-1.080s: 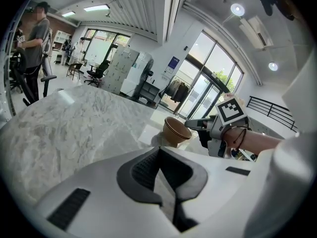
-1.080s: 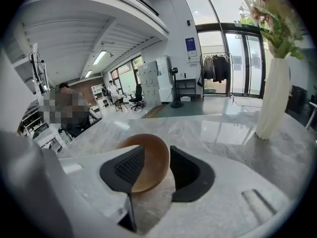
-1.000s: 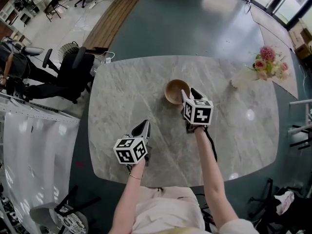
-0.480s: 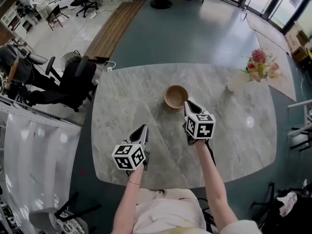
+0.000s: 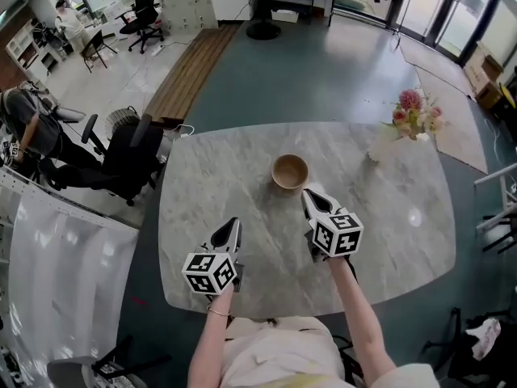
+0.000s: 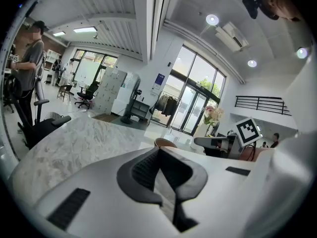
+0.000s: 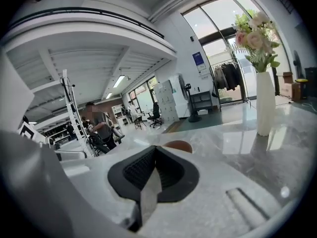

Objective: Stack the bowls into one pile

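Observation:
A single pile of wooden bowls (image 5: 289, 171) stands near the middle of the marble table (image 5: 388, 217); how many are in it I cannot tell. My right gripper (image 5: 310, 194) hovers just in front of the pile, apart from it. Its jaws have just been closing and now stand shut with nothing between them. In the right gripper view the bowl's rim (image 7: 178, 146) peeks over the shut right gripper (image 7: 155, 148). My left gripper (image 5: 234, 223) is lower left, nearer the table's front edge, shut and empty. The left gripper view shows the left gripper (image 6: 158, 149) and the bowl (image 6: 166, 143) beyond it.
A white vase of pink flowers (image 5: 410, 113) stands at the table's far right corner. Off the table's left side are a black office chair (image 5: 129, 148) and a person (image 5: 28, 128). A wooden bench (image 5: 190, 51) lies on the floor beyond.
The right gripper has drawn back from the bowl's rim toward the near edge, and its jaws went from open to shut. The left gripper has also come back and up a little.

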Motion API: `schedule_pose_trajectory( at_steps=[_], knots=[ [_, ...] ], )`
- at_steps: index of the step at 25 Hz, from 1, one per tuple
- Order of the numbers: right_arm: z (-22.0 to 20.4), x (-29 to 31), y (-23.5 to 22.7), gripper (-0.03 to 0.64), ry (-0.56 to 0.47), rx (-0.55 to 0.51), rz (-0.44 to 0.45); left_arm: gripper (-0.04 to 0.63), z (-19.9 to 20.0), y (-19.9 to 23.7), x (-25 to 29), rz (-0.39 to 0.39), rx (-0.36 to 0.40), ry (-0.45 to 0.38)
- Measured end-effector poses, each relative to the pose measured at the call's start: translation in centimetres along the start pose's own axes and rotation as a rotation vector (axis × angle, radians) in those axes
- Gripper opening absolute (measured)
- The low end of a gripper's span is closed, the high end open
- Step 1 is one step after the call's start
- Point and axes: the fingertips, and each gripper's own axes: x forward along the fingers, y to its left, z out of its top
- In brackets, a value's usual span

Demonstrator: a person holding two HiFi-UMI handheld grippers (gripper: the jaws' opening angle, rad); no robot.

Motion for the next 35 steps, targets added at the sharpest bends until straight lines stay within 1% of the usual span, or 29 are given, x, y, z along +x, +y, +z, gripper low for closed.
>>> schedule_pose_trajectory(
  at_steps=[4, 7, 12, 16, 20, 24, 28, 35],
  knots=[
    [0.8, -2.0, 1.6, 0.008, -0.061, 0.008, 0.06, 0.0, 1.7, -0.6, -1.4, -0.021, 0.032, -0.059],
    [1.4, -3.4, 2.8, 0.008, -0.107, -0.032, 0.085, 0.0, 2.8, -0.8, -2.6, -0.029, 0.055, -0.1],
    [2.5, -5.8, 4.6, 0.008, -0.18, -0.011, 0.116, 0.0, 4.3, -1.0, -4.8, -0.035, 0.08, -0.169],
    [3.7, -7.4, 5.3, 0.008, -0.235, -0.017, 0.116, 0.0, 5.2, -1.3, -6.1, -0.028, 0.106, -0.201],
    [4.5, -8.8, 5.5, 0.006, -0.29, 0.001, 0.112, 0.0, 5.8, -1.4, -7.2, -0.016, 0.131, -0.233],
    [5.2, -10.2, 5.4, 0.008, -0.337, 0.013, 0.097, 0.0, 6.4, -1.3, -8.2, -0.007, 0.142, -0.261],
    [6.0, -11.5, 5.1, 0.006, -0.366, 0.009, 0.082, 0.0, 7.3, -1.4, -8.9, 0.012, 0.151, -0.275],
    [6.3, -12.8, 4.7, 0.006, -0.393, -0.002, 0.054, 0.0, 8.2, -1.3, -10.0, 0.04, 0.176, -0.294]
  ],
)
